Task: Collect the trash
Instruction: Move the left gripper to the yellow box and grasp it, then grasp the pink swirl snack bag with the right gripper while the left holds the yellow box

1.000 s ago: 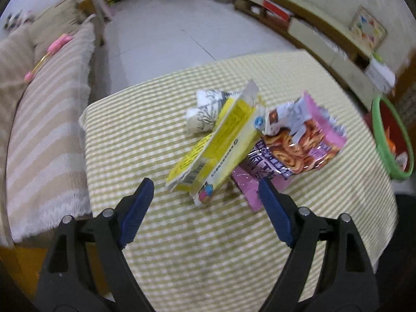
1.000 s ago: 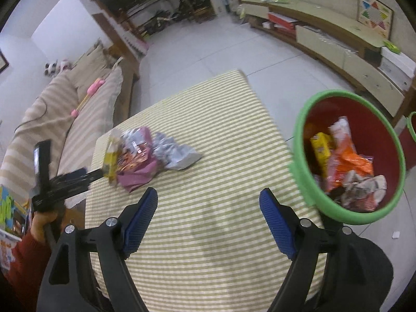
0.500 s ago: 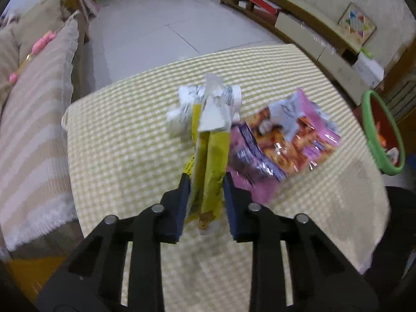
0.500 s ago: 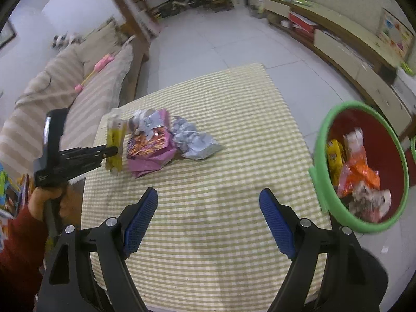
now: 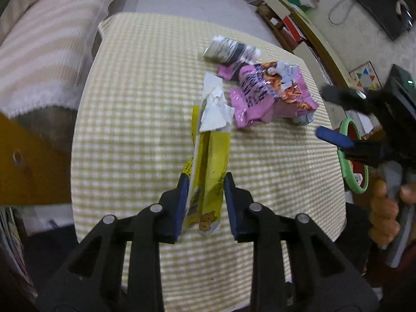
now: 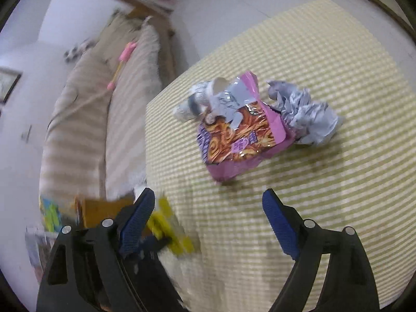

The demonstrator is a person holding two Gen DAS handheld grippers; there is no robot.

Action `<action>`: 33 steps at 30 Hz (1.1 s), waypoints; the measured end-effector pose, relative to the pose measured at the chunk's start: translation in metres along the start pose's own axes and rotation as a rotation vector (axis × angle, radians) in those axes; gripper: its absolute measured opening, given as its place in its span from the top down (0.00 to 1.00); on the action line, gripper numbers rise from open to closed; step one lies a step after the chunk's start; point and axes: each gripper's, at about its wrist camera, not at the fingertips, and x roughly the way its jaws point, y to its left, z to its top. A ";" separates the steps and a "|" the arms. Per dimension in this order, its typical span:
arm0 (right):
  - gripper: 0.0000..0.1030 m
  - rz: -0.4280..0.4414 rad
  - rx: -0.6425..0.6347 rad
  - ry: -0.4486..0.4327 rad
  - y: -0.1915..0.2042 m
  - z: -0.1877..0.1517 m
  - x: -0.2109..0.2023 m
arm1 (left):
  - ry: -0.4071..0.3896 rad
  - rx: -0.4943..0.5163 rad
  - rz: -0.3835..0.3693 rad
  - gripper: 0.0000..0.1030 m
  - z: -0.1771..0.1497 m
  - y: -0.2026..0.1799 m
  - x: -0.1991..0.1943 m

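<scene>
Left gripper (image 5: 204,182) clamped on yellow wrapper (image 5: 210,156), lifted off the table (image 5: 130,130). Right gripper (image 6: 208,208) jaws wide, just opened more, nothing between; pink bag (image 6: 241,140) at 12 o'clock.

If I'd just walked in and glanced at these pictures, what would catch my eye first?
Probably the long yellow wrapper, pinched between the blue pads of the left gripper above the checked tablecloth. Next, the bright pink snack bag in the middle of the table, with a crumpled silver wrapper touching its right side in the right wrist view. The right gripper hangs open just short of that bag.
</scene>
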 end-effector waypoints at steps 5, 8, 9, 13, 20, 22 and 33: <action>0.19 -0.024 0.155 -0.065 -0.010 0.012 0.016 | -0.020 -0.007 0.010 0.68 -0.003 0.006 -0.003; 0.11 -0.057 0.135 -0.102 -0.002 0.020 0.022 | -0.022 -0.016 0.004 0.60 -0.001 0.009 -0.001; 0.11 -0.068 0.140 -0.109 -0.001 0.024 0.026 | -0.022 -0.017 0.005 0.58 -0.001 0.010 0.000; 0.11 -0.056 0.216 -0.098 -0.009 0.032 0.040 | -0.027 -0.033 0.006 0.47 0.002 0.012 0.002; 0.38 0.013 0.238 -0.052 -0.024 0.033 0.052 | -0.030 -0.041 0.000 0.41 0.005 0.014 0.005; 0.48 0.030 0.219 -0.034 -0.025 0.032 0.047 | -0.023 -0.038 0.001 0.41 0.004 0.012 0.007; 0.75 0.041 0.042 -0.015 -0.027 -0.004 -0.011 | 0.007 -0.009 -0.015 0.41 0.000 -0.005 0.017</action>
